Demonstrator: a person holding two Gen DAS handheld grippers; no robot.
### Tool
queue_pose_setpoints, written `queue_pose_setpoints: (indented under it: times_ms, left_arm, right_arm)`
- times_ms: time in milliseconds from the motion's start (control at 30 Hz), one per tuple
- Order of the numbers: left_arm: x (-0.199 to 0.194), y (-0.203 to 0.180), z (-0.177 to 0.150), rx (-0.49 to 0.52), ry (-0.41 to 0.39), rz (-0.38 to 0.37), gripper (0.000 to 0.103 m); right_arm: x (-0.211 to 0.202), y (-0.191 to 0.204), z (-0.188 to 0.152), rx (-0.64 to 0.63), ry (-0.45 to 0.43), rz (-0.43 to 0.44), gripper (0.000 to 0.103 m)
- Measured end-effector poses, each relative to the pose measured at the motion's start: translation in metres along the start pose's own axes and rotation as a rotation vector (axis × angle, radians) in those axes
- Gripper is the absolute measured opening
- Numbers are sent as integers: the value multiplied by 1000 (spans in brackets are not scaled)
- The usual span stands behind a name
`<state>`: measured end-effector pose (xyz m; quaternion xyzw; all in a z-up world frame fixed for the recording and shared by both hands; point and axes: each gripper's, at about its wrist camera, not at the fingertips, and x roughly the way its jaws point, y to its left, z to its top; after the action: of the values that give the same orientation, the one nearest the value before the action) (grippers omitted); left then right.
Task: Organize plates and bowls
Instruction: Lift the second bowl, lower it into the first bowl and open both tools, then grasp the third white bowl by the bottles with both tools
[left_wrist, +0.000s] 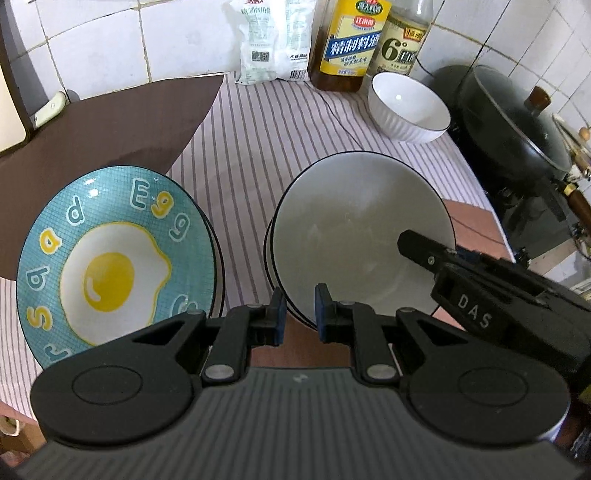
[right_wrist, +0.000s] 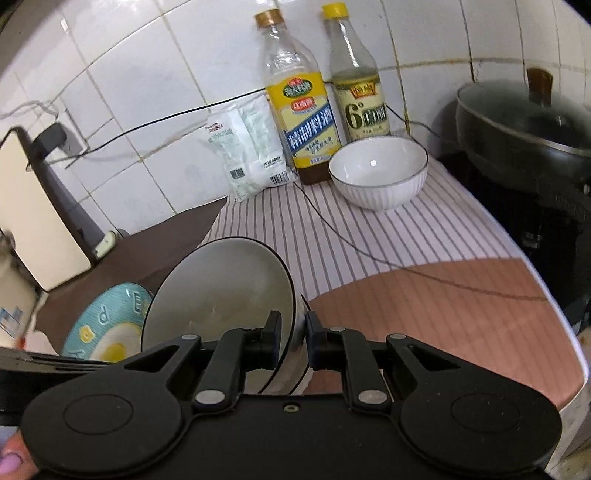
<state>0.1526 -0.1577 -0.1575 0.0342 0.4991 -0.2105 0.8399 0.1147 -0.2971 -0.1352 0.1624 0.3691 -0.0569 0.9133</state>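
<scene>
Right gripper (right_wrist: 293, 341) pinching the near rim of a grey bowl (right_wrist: 221, 295), one finger inside, one outside, bowl tilted up on edge. Apparently a second black-rimmed bowl nested beneath it; rims stacked at 8 o'clock in the left wrist view. Left gripper (left_wrist: 299, 314) narrow but holding nothing, poised just beside that bowl's lower rim, slightly toward 7 o'clock. Egg-print plate (left_wrist: 114, 258) at 9 o'clock, also propped on edge with more rims behind it. White ribbed bowl (left_wrist: 408, 107) far off at 1 o'clock, upright on the striped cloth (left_wrist: 258, 147), close to the yellow-labelled bottle (left_wrist: 343, 48) and the clear bottle (left_wrist: 402, 40). Risks, judged from here: thin rim pinch on glazed ware, so likely to slip or swing if lifted fast; nested bowl liable to drag along, then drop; tilted plate stack prone to sliding flat if nudged. Black cable (right_wrist: 332, 229) across the cloth could snag. Bottles near enough to knock over when reaching for the white bowl.
</scene>
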Motion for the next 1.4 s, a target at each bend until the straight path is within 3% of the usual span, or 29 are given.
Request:
queue_pose_setpoints:
  times_ms: [367, 500, 767, 933, 1233, 1400]
  left_arm:
    - [7, 1, 0, 12, 11, 43, 15]
    - [8, -1, -1, 23, 3, 47, 17]
    - [7, 2, -1, 1, 6, 35, 17]
    - [-13, 5, 5, 20, -22, 18, 19]
    - [-40, 1, 50, 64, -165, -48, 32]
    - [-43, -12, 84, 159, -201, -85, 42]
  right_arm:
    - [5, 15, -8, -138, -40, -39, 18]
    - [5, 16, -11, -184, -64, -59, 24]
    - [-1, 6, -11, -158, -72, 9, 25]
    - [-27, -3, -3, -165, -132, 61, 25]
    - [-32, -22, 28, -179, -185, -20, 29]
    - [-14, -29, 52, -159, -205, -63, 33]
